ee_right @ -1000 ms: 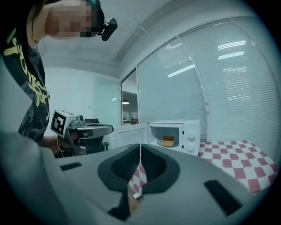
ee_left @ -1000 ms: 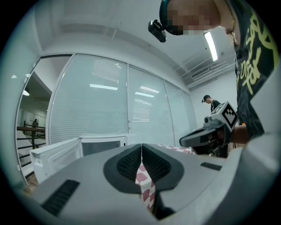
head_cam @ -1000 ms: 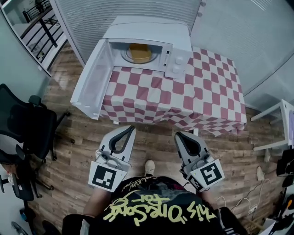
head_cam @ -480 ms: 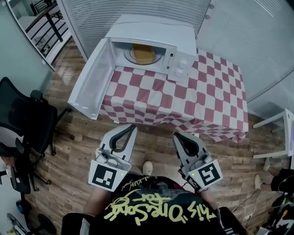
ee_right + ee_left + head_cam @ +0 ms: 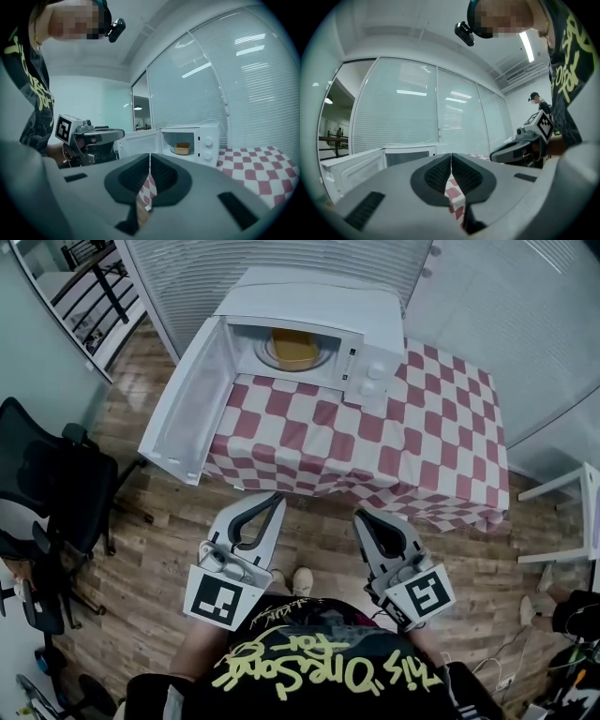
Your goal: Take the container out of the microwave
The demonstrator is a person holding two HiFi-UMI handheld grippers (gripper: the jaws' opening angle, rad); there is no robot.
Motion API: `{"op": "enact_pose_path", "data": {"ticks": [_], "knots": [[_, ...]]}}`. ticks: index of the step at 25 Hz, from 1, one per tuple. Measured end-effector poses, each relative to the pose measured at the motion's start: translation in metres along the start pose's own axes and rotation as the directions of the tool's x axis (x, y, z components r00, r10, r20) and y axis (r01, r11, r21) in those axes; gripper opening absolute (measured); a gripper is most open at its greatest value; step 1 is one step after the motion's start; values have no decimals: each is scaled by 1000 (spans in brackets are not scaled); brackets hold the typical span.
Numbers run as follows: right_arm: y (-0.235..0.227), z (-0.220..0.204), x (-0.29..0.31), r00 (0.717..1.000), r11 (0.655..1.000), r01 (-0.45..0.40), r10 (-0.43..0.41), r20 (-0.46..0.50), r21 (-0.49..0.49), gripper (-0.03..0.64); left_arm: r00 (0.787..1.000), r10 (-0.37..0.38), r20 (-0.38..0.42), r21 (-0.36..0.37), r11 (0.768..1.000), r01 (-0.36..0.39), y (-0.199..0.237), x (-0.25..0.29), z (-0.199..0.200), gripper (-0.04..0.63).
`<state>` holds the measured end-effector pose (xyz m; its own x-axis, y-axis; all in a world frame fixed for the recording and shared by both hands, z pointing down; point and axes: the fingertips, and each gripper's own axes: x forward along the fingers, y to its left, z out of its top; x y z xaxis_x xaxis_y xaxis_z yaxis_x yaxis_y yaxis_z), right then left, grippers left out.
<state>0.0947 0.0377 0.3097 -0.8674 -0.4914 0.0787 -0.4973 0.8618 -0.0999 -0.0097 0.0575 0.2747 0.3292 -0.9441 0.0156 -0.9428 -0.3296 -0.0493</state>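
A white microwave (image 5: 323, 306) stands at the far left of the checkered table, its door (image 5: 183, 409) swung wide open to the left. Inside, on the glass turntable, sits a yellow container (image 5: 293, 347), also seen as the small tan container (image 5: 182, 148) in the right gripper view. My left gripper (image 5: 274, 500) and right gripper (image 5: 360, 517) hang side by side over the wooden floor, short of the table's near edge. Both point toward the table, both are shut, and neither holds anything. The left gripper (image 5: 451, 154) shows its pads pressed together; so does the right gripper (image 5: 150, 155).
The table carries a red-and-white checkered cloth (image 5: 422, 437). A black office chair (image 5: 47, 493) stands on the left, near the open door. A white stand (image 5: 567, 521) is at the right edge. Glass walls with blinds close off the back.
The view has shifted a little, so the table and microwave sit slightly further right and lower. Both grippers stay shut and keep their places in front of the person.
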Motion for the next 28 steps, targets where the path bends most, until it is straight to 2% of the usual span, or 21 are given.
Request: {"op": "enact_pose_path", "data": {"ticks": [17, 28], "knots": [[2, -9, -2, 999, 998, -52, 52, -10, 22, 11, 998, 48, -48, 5, 999, -48, -6, -10, -12, 9], [-4, -8, 8, 999, 998, -52, 53, -12, 26, 11, 997, 67, -38, -5, 998, -67, 8, -2, -11, 9]]}}
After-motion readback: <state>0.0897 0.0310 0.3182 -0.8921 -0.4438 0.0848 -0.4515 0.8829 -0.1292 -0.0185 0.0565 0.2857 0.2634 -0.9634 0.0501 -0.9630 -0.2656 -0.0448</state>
